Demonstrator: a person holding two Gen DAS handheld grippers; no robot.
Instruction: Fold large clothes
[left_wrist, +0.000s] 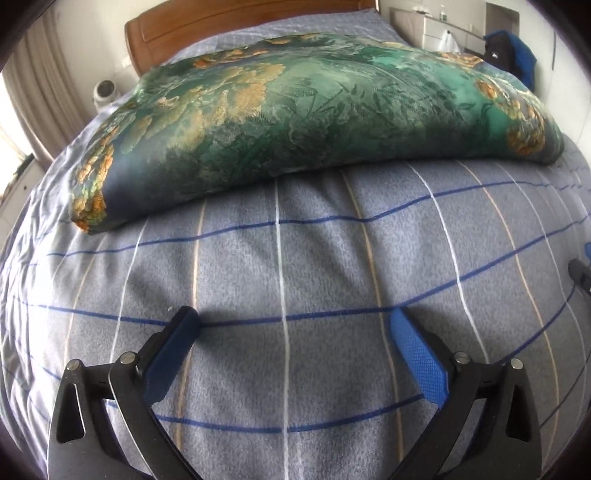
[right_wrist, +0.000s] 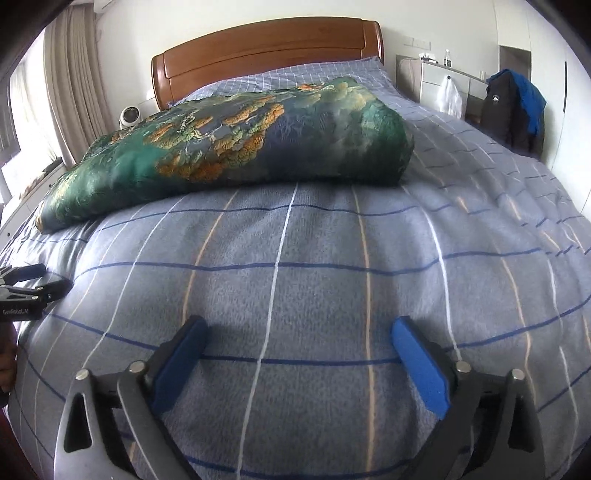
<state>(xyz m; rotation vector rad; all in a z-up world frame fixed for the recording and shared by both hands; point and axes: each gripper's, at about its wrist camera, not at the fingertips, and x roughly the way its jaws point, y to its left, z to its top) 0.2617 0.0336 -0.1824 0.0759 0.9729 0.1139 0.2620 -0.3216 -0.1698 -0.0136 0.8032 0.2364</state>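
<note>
- Left wrist view sits low and close over the bed (left_wrist: 295, 369), facing the headboard (left_wrist: 236, 33).
- Right wrist view looks the same way from further right.
- Both share the green floral cloth (left_wrist: 295, 110) and dresser (right_wrist: 439, 85).

Each gripper, left (left_wrist: 295, 321) and right (right_wrist: 297, 328), has black triangular-slotted arms, silver pins and blue textured pads.

Green floral quilt (left_wrist: 280, 110): glossy satin cloth. Checked sheet (left_wrist: 295, 266): matt, fuzzy cotton. Headboard (right_wrist: 266, 48): polished wood.
</note>
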